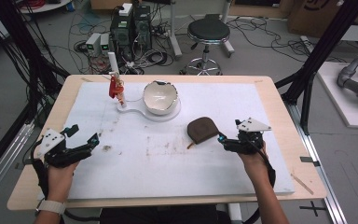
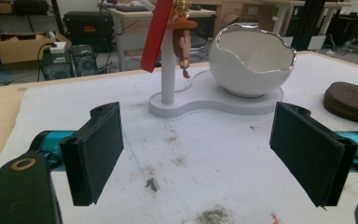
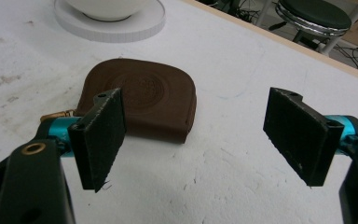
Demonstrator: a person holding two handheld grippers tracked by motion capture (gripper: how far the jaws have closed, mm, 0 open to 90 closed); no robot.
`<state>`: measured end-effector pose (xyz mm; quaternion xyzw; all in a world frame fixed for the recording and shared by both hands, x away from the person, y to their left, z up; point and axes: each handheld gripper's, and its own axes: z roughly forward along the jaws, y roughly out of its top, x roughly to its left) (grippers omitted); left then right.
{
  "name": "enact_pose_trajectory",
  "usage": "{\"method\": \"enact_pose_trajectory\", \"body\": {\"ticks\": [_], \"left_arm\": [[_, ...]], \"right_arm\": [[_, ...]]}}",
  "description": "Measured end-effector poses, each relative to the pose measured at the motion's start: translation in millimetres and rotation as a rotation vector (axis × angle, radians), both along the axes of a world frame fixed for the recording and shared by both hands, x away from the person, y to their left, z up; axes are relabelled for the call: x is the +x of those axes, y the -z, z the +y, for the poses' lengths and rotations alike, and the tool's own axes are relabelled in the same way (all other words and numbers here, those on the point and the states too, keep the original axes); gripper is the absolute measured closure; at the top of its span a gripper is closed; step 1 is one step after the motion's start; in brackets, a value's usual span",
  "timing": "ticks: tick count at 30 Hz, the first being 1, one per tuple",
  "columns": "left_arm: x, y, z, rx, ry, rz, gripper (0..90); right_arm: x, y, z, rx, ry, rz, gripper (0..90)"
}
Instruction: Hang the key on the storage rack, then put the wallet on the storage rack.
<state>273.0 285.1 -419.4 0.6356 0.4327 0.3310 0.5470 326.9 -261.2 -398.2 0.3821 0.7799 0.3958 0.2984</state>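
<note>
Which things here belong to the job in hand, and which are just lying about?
In the job:
right gripper, open, nearest the pouch
brown zip pouch
left gripper, open

Lying about:
eggshell-shaped white bowl
white stand with its hanging figure charm
stool
computer towers

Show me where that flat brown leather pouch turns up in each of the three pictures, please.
High view: the flat brown leather pouch lies right of centre on the white mat, just left of the right gripper.
Left gripper view: its edge pokes in at the far right, beyond the right jaw.
Right gripper view: it lies just ahead, behind the left jaw.
Shared landmark: the white eggshell-shaped bowl on its white base.
</note>
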Motion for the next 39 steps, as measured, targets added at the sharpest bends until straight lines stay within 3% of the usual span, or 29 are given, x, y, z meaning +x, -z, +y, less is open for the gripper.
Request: {"method": "enact_pose_trajectory", "body": {"ticks": [16, 28, 33, 36, 39], "left_arm": [[-2.8, 4.2, 3.8, -0.011, -0.008, 0.021, 17.2], [-2.1, 10.4, 5.2, -0.01, -0.013, 0.057, 17.2], [-2.6, 11.9, 5.4, -0.014, -0.016, 0.065, 17.3], [-1.7, 13.0, 4.5, -0.013, -0.013, 0.075, 17.4], [-1.3, 12.9, 3.3, -0.005, -0.007, 0.073, 17.5]], "right_arm": [[4.8, 4.3, 1.9, 0.019, -0.007, 0.031, 21.2], [21.2, 20.1, 5.4, 0.042, -0.015, 0.164, 20.7], [34.5, 27.0, 5.8, 0.08, -0.003, 0.221, 20.9], [46.2, 33.1, 9.4, 0.131, -0.022, 0.269, 25.1], [55.6, 39.2, 15.4, 0.106, -0.026, 0.298, 25.1]]}}
